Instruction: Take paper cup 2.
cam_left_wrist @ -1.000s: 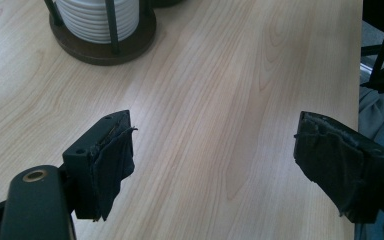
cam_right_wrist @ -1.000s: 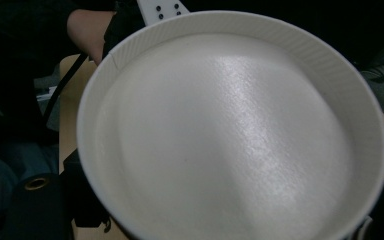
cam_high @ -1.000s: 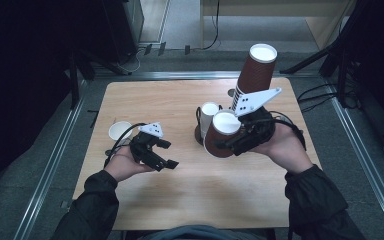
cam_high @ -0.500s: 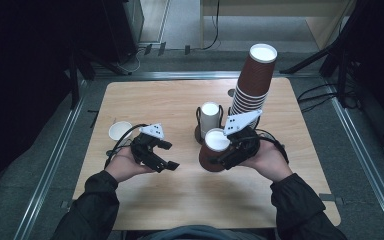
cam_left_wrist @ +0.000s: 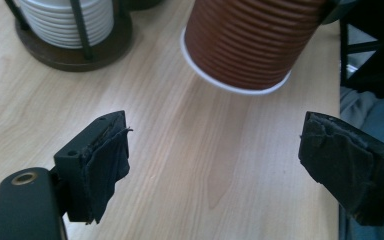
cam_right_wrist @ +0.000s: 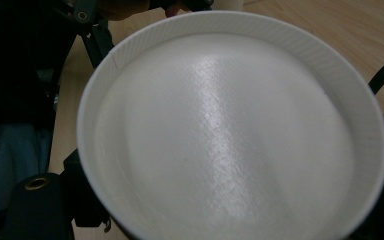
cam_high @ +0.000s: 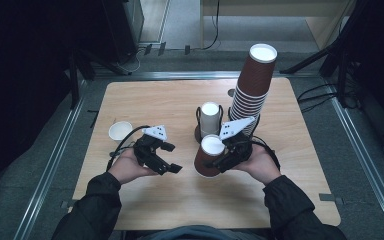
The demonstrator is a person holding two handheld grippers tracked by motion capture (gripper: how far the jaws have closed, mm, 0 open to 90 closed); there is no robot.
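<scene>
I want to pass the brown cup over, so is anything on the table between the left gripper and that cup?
Nothing visible: bare table lies between the open left gripper and the brown cup in the right gripper.

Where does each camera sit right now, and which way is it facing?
High view: above the person's side, looking forward and down on the table; forearms, both hands, left tongs, right tongs.
Left gripper view: on the left tongs, open, looking across bare wood toward the brown cup.
Right gripper view: on the right tongs, facing that cup's white base.
All views share the cup.
</scene>
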